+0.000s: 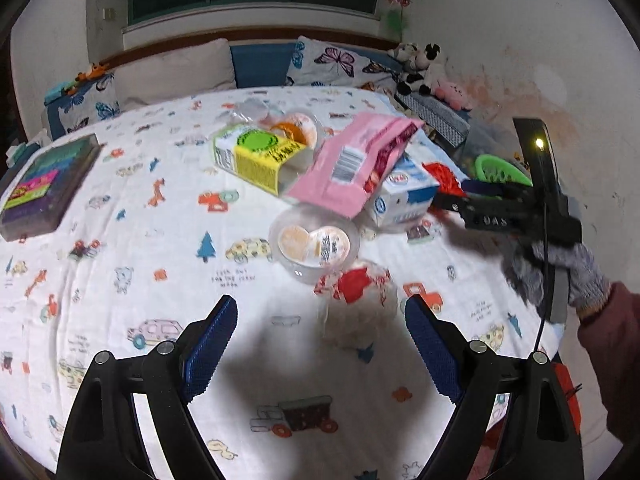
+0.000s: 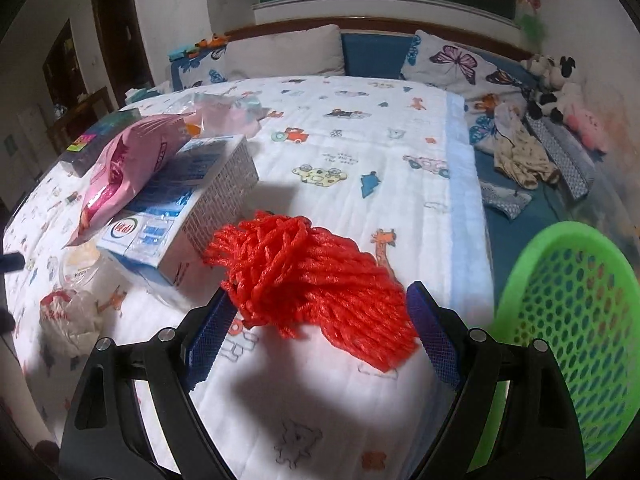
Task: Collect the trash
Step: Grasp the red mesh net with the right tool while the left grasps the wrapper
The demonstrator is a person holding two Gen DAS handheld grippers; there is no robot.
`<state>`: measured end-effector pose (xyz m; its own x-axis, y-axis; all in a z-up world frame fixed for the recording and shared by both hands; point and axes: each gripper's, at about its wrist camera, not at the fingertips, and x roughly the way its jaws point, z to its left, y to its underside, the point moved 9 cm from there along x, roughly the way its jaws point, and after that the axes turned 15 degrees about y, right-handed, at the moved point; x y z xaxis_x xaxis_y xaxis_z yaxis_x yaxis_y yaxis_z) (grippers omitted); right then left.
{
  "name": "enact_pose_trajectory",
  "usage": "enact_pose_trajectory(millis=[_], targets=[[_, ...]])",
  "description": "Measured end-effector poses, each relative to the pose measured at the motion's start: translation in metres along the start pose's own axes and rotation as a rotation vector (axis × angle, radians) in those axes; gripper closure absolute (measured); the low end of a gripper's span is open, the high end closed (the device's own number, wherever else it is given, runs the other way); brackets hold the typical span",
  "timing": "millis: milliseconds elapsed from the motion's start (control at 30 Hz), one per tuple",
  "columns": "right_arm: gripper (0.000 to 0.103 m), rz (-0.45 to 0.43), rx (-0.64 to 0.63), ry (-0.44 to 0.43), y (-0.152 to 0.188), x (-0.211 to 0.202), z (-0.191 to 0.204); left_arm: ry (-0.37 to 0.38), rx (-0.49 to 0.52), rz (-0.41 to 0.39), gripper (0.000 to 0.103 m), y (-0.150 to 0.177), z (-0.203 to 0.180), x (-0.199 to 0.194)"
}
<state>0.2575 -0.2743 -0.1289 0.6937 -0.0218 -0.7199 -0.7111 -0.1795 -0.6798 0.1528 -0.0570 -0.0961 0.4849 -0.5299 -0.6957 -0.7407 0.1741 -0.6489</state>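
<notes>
My right gripper [image 2: 320, 320] gapes wide around the red net [image 2: 308, 272], gripping nothing: loose mesh may slip, missing the green basket [image 2: 568, 320] lower right.

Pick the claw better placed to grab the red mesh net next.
Right. The red mesh net lies between the open right claw, with the green basket beside it. The left claw is open over the crumpled plastic bag, farther off.
</notes>
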Motion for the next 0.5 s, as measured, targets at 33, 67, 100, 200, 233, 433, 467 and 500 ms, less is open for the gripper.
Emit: enact_pose_trajectory(millis=[33, 67, 100, 200, 233, 433, 467, 500], targets=[[0.019, 0.003, -0.004, -0.002, 0.000, 0.001, 0.001, 0.003, 0.002, 0.003, 0.020, 0.001, -0.001, 0.002], [0.021, 0.008, -0.007, 0.004, 0.001, 0.003, 0.001, 0.008, 0.005, 0.006, 0.020, 0.002, -0.002, 0.004], [0.023, 0.016, -0.008, 0.008, 0.001, 0.004, 0.001, 0.013, 0.006, 0.008, 0.020, 0.003, -0.004, 0.006], [0.028, 0.024, -0.008, 0.004, 0.002, 0.006, 0.000, 0.023, -0.001, 0.022, 0.020, 0.005, -0.005, 0.017], [0.032, 0.023, -0.009, 0.004, 0.002, 0.006, 0.000, 0.028, -0.006, 0.028, 0.022, 0.005, -0.005, 0.021], [0.045, 0.011, -0.005, 0.010, 0.005, 0.000, -0.001, 0.044, -0.027, 0.041, 0.033, 0.006, -0.005, 0.037], [0.048, 0.006, 0.000, 0.010, 0.006, -0.002, -0.002, 0.049, -0.029, 0.043, 0.034, 0.006, -0.005, 0.038], [0.050, 0.003, 0.008, 0.007, 0.006, -0.004, -0.003, 0.052, -0.028, 0.046, 0.037, 0.007, -0.005, 0.040]])
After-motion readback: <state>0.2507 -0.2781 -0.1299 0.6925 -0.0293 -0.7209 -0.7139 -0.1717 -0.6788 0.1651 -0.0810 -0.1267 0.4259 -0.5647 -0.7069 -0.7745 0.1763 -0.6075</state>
